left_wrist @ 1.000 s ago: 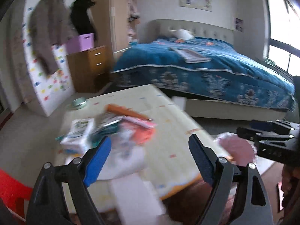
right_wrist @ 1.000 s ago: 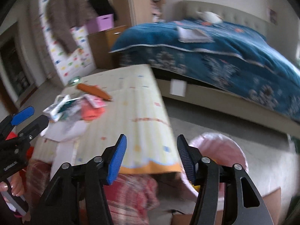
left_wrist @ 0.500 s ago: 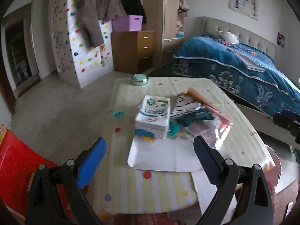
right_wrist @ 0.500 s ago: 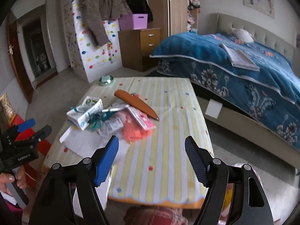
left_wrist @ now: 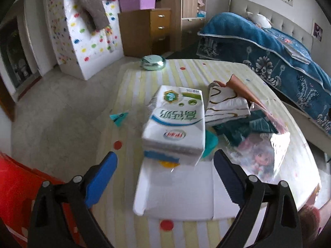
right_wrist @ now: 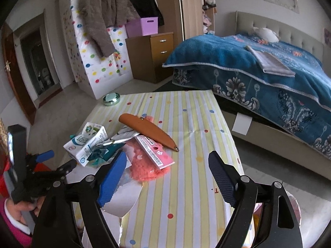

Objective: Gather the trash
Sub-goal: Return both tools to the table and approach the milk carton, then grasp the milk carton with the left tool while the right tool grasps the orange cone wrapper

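A pile of trash lies on the striped table [right_wrist: 186, 113]. It holds a white milk carton [left_wrist: 175, 124] on a white card [left_wrist: 175, 192], a brown-lined wrapper [left_wrist: 225, 105], teal wrappers [left_wrist: 242, 128] and a shiny cartoon foil [left_wrist: 262, 157]. My left gripper [left_wrist: 165, 159] is open just short of the carton, holding nothing. In the right wrist view the carton [right_wrist: 86, 142], a pink packet [right_wrist: 155, 150], a coral fluffy piece [right_wrist: 144, 171] and an orange-brown pod [right_wrist: 149, 130] lie ahead. My right gripper [right_wrist: 167, 159] hovers over them, jaws opening, nothing between them.
A green round tin [left_wrist: 153, 63] sits at the table's far edge and a teal scrap [left_wrist: 119, 117] lies left of the carton. A red chair [left_wrist: 16, 186] stands at the left. A pink bin [right_wrist: 291, 200] is beside the table; a blue bed [right_wrist: 258, 68] lies beyond.
Both views swung left from the bed and bin onto the table. My left gripper came lower and closer to the carton. The right jaws spread wider.
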